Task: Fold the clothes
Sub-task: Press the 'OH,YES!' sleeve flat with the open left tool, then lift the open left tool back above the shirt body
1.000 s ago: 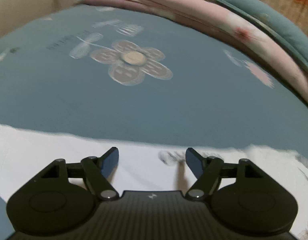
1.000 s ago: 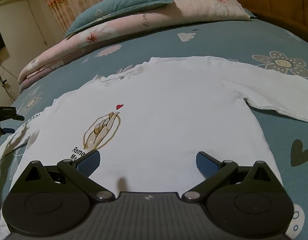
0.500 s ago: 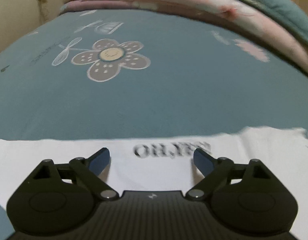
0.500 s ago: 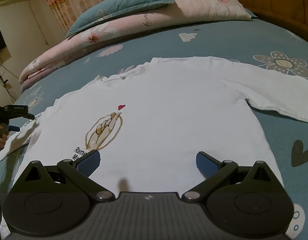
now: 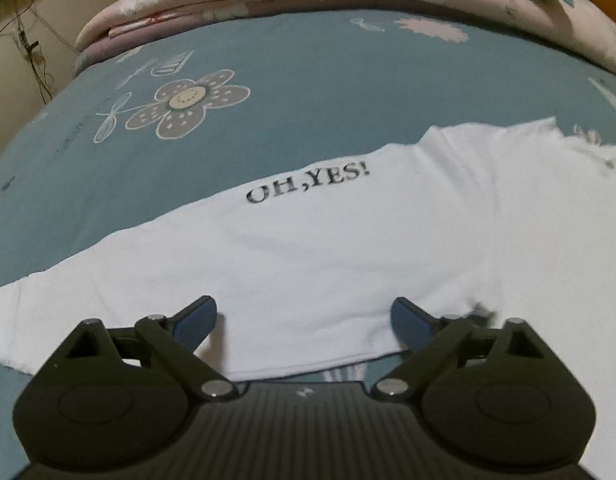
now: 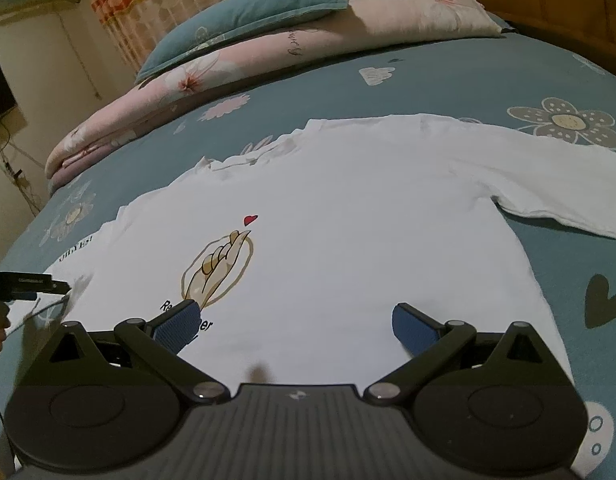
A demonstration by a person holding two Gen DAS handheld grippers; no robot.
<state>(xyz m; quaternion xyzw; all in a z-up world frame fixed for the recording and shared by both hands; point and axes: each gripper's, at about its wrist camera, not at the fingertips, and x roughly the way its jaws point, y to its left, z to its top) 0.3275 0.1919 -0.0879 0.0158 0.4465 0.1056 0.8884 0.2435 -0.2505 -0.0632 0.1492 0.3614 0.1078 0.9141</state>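
**A:** Where does the white shirt (image 6: 348, 240) lie?

**B:** Flat on the bed (image 6: 488, 76), front up, not yet folded. In the right wrist view its collar is at the far side, towards the pink quilt (image 6: 227, 68) and the blue pillow (image 6: 243, 16), and the hem is at the near side under the right gripper (image 6: 293, 326). So the body's long axis runs near to far.

**A:** And the sleeves?

**B:** They stretch out to left and right, across that axis. The left sleeve (image 5: 267, 264), the one printed "OH,YES!", lies right in front of the left gripper (image 5: 303, 320). In the left wrist view its cuff end is at the near left, and it runs up and to the right to the shoulder.

**A:** Which hand is nearer to what?

**B:** The left gripper is over the sleeve's near edge, so I judge that sleeve is its job. The right gripper hangs over the hem near the hand print (image 6: 217, 268); the right sleeve (image 6: 548, 184) is well apart from it, out at the far right.

**A:** The jaws?

**B:** Both pairs stand wide apart with nothing pinched. The left ones straddle the sleeve's lower edge, so a grasp there would likely carry the sleeve inward across the body.

**A:** Any risk?

**B:** The cloth lies flat, so the pads could well slide off a single layer.
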